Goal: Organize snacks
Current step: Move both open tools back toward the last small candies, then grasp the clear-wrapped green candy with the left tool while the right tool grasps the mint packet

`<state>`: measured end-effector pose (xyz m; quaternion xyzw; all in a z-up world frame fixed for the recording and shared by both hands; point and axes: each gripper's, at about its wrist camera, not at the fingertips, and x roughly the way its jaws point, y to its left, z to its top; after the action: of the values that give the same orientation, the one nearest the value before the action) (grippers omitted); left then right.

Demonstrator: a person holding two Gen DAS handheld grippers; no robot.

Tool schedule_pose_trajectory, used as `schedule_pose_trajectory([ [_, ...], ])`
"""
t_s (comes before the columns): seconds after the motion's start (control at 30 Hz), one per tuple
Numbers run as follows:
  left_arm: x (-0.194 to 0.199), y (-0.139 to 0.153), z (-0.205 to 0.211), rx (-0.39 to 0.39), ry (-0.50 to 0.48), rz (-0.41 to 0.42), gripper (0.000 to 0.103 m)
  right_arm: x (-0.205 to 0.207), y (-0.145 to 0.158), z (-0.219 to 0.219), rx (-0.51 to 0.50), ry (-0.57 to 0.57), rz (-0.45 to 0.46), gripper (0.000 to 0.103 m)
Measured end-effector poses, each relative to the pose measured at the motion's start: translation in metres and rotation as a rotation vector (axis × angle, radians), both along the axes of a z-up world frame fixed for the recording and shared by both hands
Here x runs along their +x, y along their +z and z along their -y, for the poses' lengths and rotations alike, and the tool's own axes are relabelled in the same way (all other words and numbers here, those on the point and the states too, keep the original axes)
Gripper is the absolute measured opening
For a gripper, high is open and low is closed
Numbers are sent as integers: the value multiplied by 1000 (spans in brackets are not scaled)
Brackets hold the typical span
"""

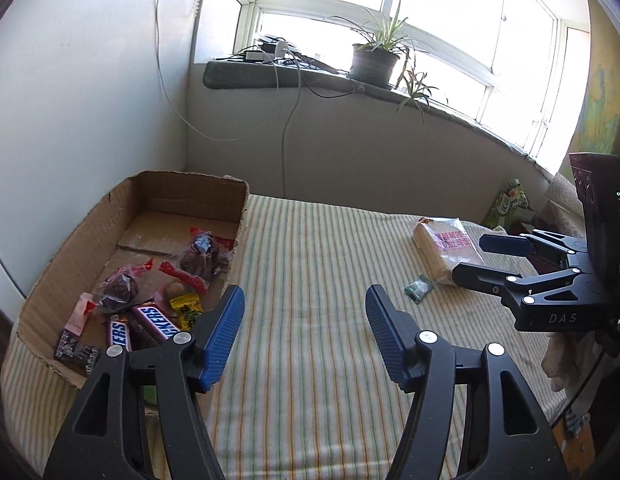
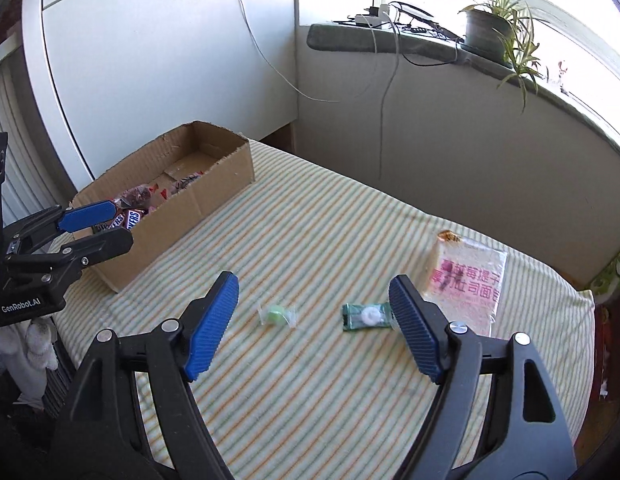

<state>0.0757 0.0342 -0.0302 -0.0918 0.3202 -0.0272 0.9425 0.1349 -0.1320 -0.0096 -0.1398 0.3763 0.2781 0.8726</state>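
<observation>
A: Several snacks lie in the cardboard box (image 1: 182,208) at the left wrist view's lower left; the left gripper (image 1: 304,332) stands released, empty, over the striped desk (image 1: 310,248).

B: In the right wrist view, the right gripper (image 2: 311,322) is released too, at lower centre: a green candy (image 2: 276,315) lies between its blue pads, a dark green candy (image 2: 365,316) lies by the right pad, and the bread packet (image 2: 465,280) lies at the right.
</observation>
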Motion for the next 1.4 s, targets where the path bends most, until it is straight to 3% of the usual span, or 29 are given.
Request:
schedule_pose_trajectory([
  [0.2,13,-16,25,-8,-62,-44,63,-4,-27,33,-23,-38,-50,85],
  [0.4,27,-32,42,-57,-125,-93,63,3,-41,50,45,-46,-110,85],
  [0.5,35,-39,48,-69,-149,-109,56,12,-48,46,68,-36,-136,85],
  [0.63,45,-46,55,-59,-184,-135,48,27,-62,35,52,-20,-173,69],
  [1.07,73,-70,75,18,-283,-206,44,49,-83,18,13,-29,-181,68],
  [1.23,78,-79,76,36,-266,-229,29,52,-85,8,-16,-27,-165,63],
  [1.4,80,-80,74,37,-257,-230,22,53,-86,4,-38,-33,-145,55],
])
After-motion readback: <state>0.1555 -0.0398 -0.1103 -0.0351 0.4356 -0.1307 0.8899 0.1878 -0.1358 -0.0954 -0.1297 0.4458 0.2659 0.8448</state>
